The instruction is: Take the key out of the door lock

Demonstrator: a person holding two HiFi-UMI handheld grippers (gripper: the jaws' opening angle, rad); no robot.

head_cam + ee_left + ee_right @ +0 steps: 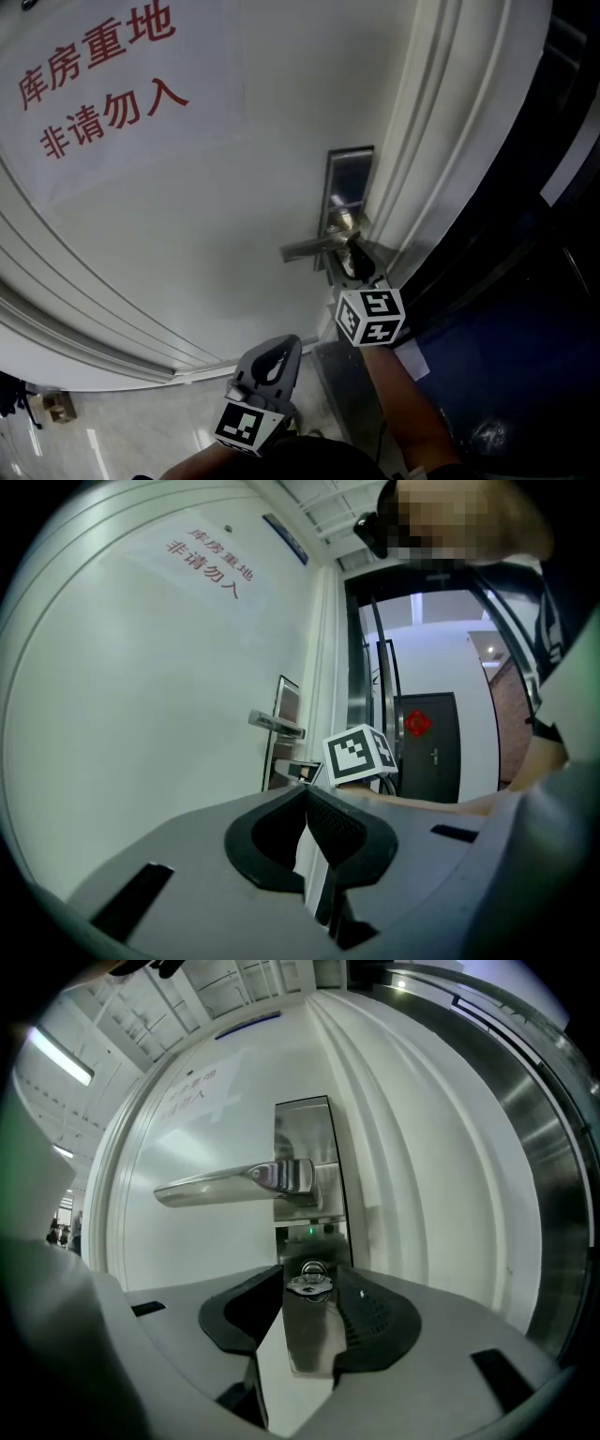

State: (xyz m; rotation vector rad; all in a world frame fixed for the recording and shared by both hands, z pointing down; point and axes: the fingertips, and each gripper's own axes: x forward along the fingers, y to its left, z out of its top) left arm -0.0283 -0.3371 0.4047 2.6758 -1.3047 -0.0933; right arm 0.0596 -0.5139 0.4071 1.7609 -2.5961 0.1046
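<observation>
**The key could slip or get stuck**

The right tongs (352, 265) are wide apart and hold nothing. The key (307, 1282) sits right between their tips, in the door lock (312, 1344), just under the handle (234, 1183). If the tongs pinch only the edge of the small key head, I think it may slip. If they pull at a slant, the key may jam or bend. The key's long side runs straight out of the door, with its head pointing back at the tongs. The left tongs (305, 799) are squeezed together on nothing, well away from the key.
</observation>
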